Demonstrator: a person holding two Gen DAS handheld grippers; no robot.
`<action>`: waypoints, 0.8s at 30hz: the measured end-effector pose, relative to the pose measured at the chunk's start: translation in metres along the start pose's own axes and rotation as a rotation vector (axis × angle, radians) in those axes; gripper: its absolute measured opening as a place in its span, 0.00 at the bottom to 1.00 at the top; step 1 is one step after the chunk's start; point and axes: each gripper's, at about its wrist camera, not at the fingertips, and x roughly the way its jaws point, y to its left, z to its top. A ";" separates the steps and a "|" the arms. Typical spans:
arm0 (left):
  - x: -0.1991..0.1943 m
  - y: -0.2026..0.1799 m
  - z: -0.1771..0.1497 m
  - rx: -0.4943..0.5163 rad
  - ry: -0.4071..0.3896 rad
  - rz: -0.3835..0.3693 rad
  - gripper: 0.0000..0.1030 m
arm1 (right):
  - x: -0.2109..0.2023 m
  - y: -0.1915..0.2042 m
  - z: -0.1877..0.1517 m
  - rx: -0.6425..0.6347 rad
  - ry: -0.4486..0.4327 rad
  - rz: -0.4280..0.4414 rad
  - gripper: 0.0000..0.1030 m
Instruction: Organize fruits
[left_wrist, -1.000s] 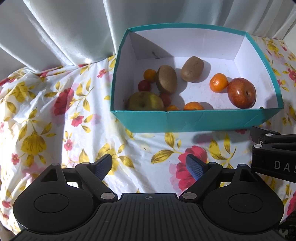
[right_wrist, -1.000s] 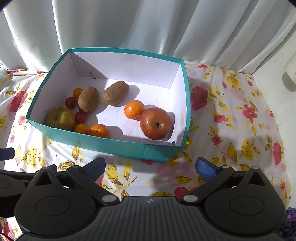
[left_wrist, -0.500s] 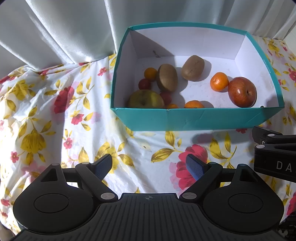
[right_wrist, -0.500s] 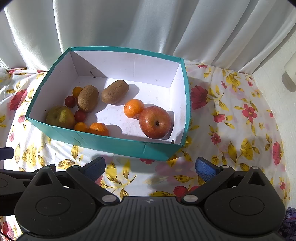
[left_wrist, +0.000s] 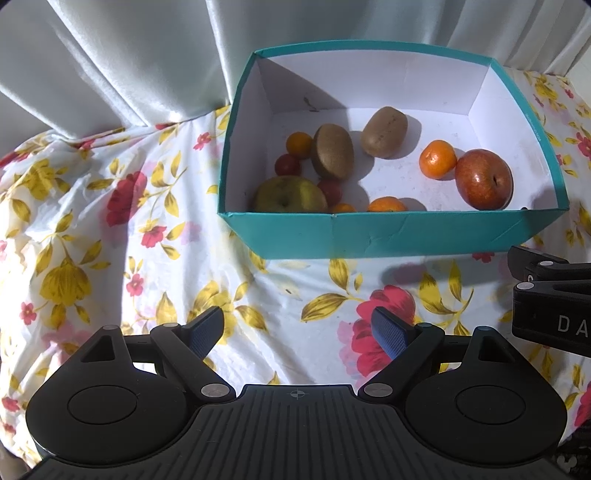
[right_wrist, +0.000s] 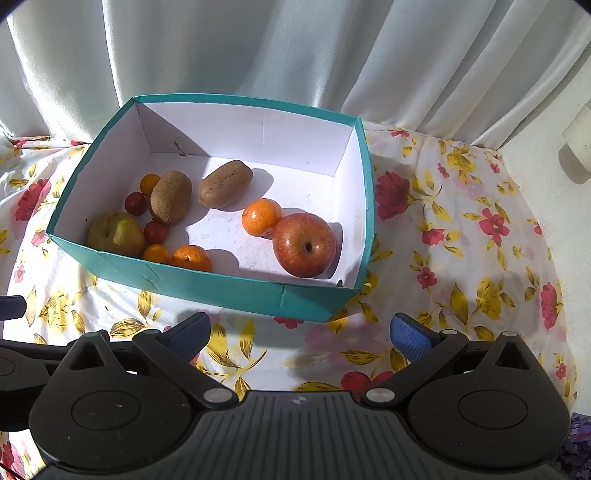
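Note:
A teal box (left_wrist: 391, 236) (right_wrist: 207, 282) with white inside stands on the floral cloth. In it lie a red apple (left_wrist: 484, 179) (right_wrist: 304, 243), a green apple (left_wrist: 290, 194) (right_wrist: 114, 232), two kiwis (left_wrist: 332, 151) (right_wrist: 225, 182), tangerines (left_wrist: 437, 158) (right_wrist: 261, 216) and small red and orange tomatoes (left_wrist: 288, 164) (right_wrist: 135, 203). My left gripper (left_wrist: 297, 328) is open and empty over the cloth, in front of the box. My right gripper (right_wrist: 301, 332) is open and empty, also in front of the box.
White curtains (right_wrist: 295, 51) hang behind the box. The floral cloth (left_wrist: 110, 229) covers the surface and drops off at the left. The right gripper's body (left_wrist: 554, 295) shows at the right edge of the left wrist view. A white wall (right_wrist: 561, 206) stands at the right.
Both grippers have drawn back slightly from the box, which sits a little higher in both views. Both stay open. The fruits have not moved.

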 end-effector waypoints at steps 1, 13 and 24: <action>0.000 0.000 0.000 -0.001 0.000 0.000 0.88 | 0.000 0.000 0.000 0.000 0.000 0.000 1.00; 0.001 0.001 0.000 -0.003 0.003 0.003 0.88 | 0.001 0.005 -0.001 -0.015 0.007 -0.006 1.00; 0.003 0.001 0.000 0.000 0.005 0.006 0.88 | 0.004 0.007 -0.001 -0.026 0.012 -0.007 1.00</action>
